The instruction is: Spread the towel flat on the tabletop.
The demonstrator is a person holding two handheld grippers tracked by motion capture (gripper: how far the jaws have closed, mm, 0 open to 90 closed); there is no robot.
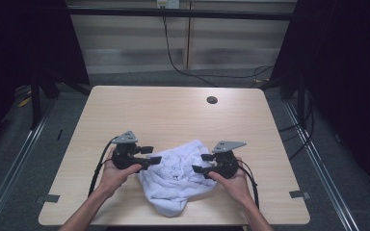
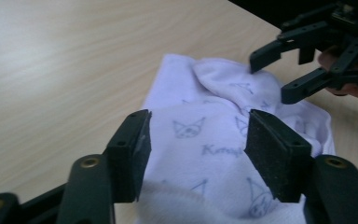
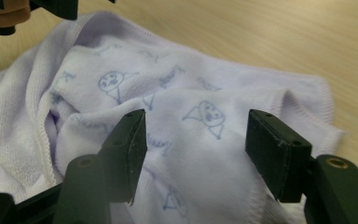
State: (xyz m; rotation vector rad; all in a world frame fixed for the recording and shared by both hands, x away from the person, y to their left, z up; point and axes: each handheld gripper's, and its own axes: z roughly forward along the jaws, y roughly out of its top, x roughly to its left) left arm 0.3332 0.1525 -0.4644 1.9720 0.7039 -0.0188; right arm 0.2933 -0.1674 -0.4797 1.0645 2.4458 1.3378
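Note:
A crumpled white cloth (image 1: 176, 179) printed with small blue cartoon faces and lettering lies on the near middle of the wooden table (image 1: 173, 113). My left gripper (image 1: 151, 155) is at the cloth's left edge, pointing right, with its jaws open. In the left gripper view the cloth (image 2: 205, 128) lies between and beneath the pads of the left gripper (image 2: 198, 158) without being pinched. My right gripper (image 1: 201, 163) is at the cloth's right edge, pointing left, also open. The right gripper (image 3: 196, 154) hangs over a fold of the cloth (image 3: 168, 93). The two grippers face each other across the cloth, the right gripper (image 2: 272, 77) touching its far fold.
A dark round cable hole (image 1: 212, 100) sits near the table's far right. Bare wood lies beyond the cloth and to both sides. Black cables (image 1: 173, 62) run over the floor behind the table, and dark frames stand at left and right.

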